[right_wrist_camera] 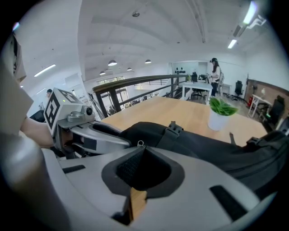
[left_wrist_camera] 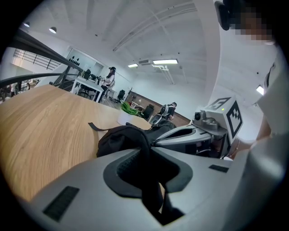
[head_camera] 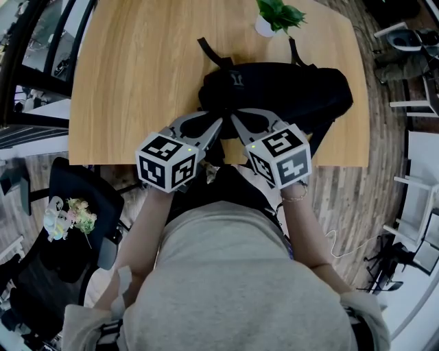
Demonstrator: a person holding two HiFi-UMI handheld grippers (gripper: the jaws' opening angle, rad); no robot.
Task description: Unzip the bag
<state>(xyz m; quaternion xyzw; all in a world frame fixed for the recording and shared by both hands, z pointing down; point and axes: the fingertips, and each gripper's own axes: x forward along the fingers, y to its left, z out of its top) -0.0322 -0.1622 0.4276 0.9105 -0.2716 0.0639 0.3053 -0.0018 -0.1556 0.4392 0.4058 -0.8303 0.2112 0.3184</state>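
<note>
Head view: shows a black bag (head_camera: 302, 96) lying on a wooden table (head_camera: 137, 82). Also shows a potted plant (head_camera: 274, 17) just beyond the bag, with the left gripper (head_camera: 219, 125) and right gripper (head_camera: 233, 118) meeting tip to tip at the bag's near side.

Left gripper view: shows jaws clamped on a fold of the bag's fabric.

Right gripper view: shows jaws closed together on the bag's top, nipping the zip pull (right_wrist_camera: 141, 143).

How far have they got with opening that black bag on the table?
Nothing looks unzipped yet: the bag shows no opening. In hand: the left hand-held gripper clamps the bag's fabric, and the right hand-held gripper pinches a small metal zipper pull. Still to do: drawing the pull along the zip.
</note>
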